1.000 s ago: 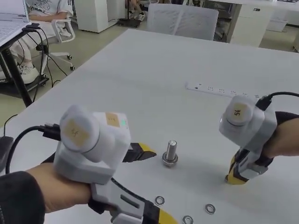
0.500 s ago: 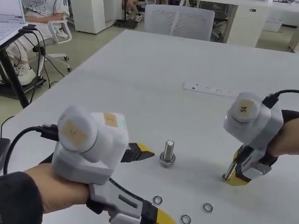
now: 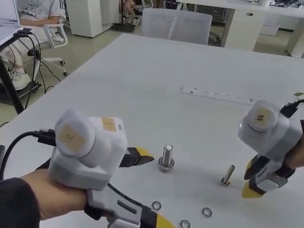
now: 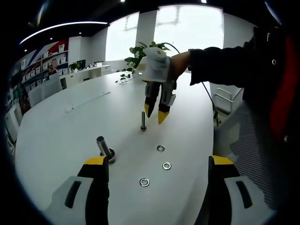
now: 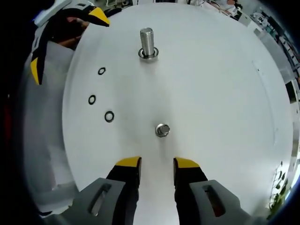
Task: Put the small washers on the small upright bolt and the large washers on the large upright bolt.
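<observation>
The large bolt (image 3: pixel 166 158) stands upright mid-table; the same large bolt (image 5: pixel 147 43) (image 4: pixel 104 147) has a wider base. To its right stands the small bolt (image 3: pixel 228 175) (image 5: pixel 162 130) (image 4: pixel 143 121), upright and free. Three loose washers (image 3: pixel 156 205) (image 3: pixel 206 212) (image 3: pixel 185 223) lie near the front edge. My right gripper (image 3: pixel 250 179) (image 5: pixel 157 164) is open just right of the small bolt, not touching it. My left gripper (image 3: pixel 153 187) (image 4: pixel 158 161) is wide open and holds nothing, with the large bolt just ahead of one jaw and the washers (image 4: pixel 161 148) (image 5: pixel 109 116) ahead of it.
A white power strip (image 3: pixel 216 95) lies farther back on the white table (image 3: pixel 142 76). Beyond the far edge are a grey chair (image 3: pixel 175 26) and desks. A seated person (image 3: pixel 33 14) and cables are off to the left.
The right gripper held the small bolt on the table half a second ago. It has let go and drawn back to the right, and the bolt stands alone. The left gripper barely moved.
</observation>
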The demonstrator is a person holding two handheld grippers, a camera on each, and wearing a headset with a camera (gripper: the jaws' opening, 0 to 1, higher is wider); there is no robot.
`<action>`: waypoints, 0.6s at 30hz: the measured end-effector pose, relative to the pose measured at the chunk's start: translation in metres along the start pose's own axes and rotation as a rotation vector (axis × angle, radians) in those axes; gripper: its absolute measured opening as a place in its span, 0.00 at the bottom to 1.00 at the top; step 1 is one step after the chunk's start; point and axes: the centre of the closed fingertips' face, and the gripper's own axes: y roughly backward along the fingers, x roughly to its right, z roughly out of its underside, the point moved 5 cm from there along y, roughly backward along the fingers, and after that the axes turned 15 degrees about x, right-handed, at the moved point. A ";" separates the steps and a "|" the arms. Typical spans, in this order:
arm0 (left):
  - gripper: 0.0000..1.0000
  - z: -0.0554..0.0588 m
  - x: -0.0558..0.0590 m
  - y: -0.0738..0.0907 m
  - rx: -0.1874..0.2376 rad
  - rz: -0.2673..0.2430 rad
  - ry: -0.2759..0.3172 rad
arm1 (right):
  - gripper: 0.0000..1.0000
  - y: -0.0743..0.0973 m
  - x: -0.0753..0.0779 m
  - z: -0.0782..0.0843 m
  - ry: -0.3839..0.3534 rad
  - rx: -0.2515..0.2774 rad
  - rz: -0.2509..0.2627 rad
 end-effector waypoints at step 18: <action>0.87 -0.007 0.005 0.004 0.009 0.006 -0.023 | 0.29 -0.003 -0.035 -0.001 0.011 0.004 -0.030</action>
